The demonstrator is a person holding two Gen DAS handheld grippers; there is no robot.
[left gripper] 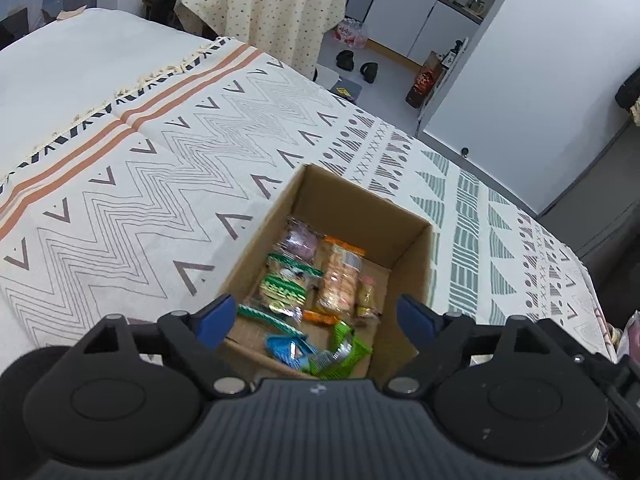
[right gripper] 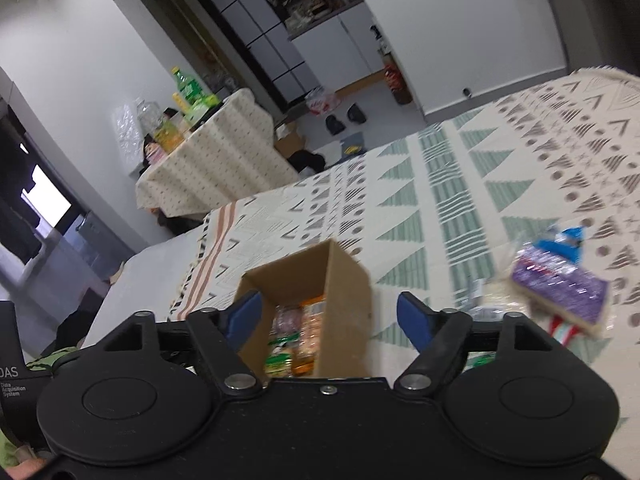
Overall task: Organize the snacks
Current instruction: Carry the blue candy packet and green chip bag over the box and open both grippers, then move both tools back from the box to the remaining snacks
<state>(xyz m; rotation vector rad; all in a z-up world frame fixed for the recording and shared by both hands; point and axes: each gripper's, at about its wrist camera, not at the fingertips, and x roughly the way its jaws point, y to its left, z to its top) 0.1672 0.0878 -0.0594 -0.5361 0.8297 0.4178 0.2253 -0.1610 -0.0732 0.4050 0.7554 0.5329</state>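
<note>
- The cardboard box (left gripper: 404, 216) stands open on the patterned cloth (left gripper: 168, 168) that covers the counter, and the snacks lie loose on its floor.
- Inside, from the left wrist view: a green-and-white packet (left gripper: 282, 290), a clear pack of biscuits (left gripper: 340, 280) beside it, a purple-tinted wrapper (left gripper: 300, 242) toward the far wall, and nearer the camera a blue packet (left gripper: 288, 348) touching a bright green one (left gripper: 340, 346).
- The left tongs (left gripper: 316, 320) hang above the near end of the box, blue tips spread wide and holding nothing.
- The right tongs (right gripper: 330, 316) are likewise spread and empty, poised over the near side of the box (right gripper: 348, 280).
- Off to the right on the cloth, well apart from the box, lies a purple snack pack (right gripper: 560, 296) — blurred, with a blue wrapper (right gripper: 564, 244) just behind it.
</note>
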